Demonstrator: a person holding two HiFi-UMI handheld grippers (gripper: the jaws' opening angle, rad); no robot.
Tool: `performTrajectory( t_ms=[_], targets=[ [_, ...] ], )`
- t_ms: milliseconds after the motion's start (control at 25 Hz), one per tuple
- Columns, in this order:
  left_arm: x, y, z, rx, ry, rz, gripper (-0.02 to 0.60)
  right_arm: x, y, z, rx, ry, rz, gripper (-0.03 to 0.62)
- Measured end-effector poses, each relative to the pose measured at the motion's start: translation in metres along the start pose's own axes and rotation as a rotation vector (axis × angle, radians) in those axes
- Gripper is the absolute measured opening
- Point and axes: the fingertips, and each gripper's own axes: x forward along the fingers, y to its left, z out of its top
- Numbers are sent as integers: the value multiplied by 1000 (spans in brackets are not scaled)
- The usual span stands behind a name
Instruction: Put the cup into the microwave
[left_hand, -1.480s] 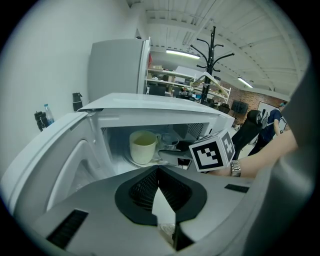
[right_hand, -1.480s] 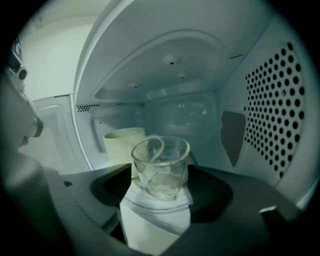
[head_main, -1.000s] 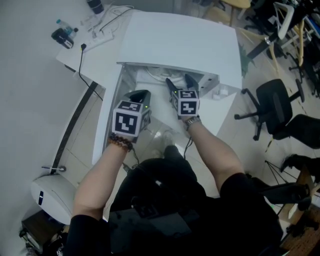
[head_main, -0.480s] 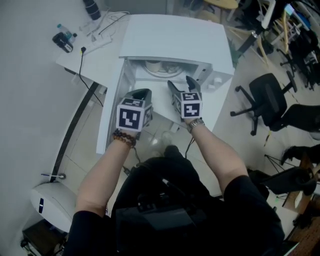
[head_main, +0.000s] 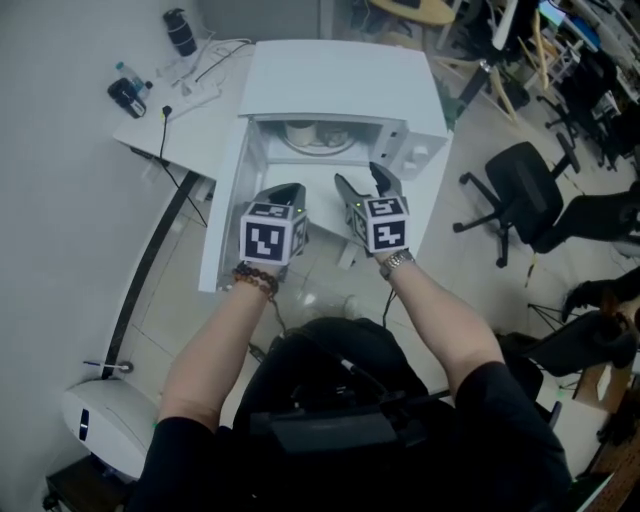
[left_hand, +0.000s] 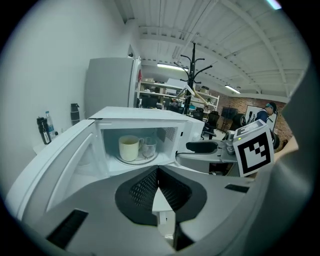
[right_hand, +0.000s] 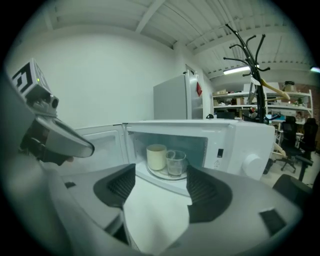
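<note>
My left claw (left_hand: 157, 175) is pressed together on nothing. My right claw (right_hand: 160, 182) is closing, with nothing between its jaws. Both hang before the open microwave (right_hand: 240, 142), its door (left_hand: 55, 165) swung left. Inside, the cream cup (right_hand: 156, 156) stands upright on the turntable plate (right_hand: 167, 175), just beside a clear glass (right_hand: 175, 163). The microwave sits on a white desk (head_main: 200, 110).

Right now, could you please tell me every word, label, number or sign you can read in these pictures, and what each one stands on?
No text is legible.
Dark markings on the front panel of the white microwave: too small to read.
Red sign on the tall grey cabinet: blurred, unreadable.
Black-and-white marker cubes: square patterns only, no letters.
</note>
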Motion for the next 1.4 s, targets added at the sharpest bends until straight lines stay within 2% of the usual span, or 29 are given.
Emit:
performTrajectory(
  t_ms=[200,680,1120,1400],
  targets=[
    [-9,-10,3,11,-32,13,2,-24,5,6,1,-9,27,314],
    [-33,-56,5,55,-115,97,2,-93,10,11,-9,-55,129,226],
    [-71,-114,-16,67,-160,188,2,-167,18,3,-26,-88,223,119],
    [-94,-136,-24,87,-175,209,2,-200,33,4,-35,-110,271,86]
  ],
)
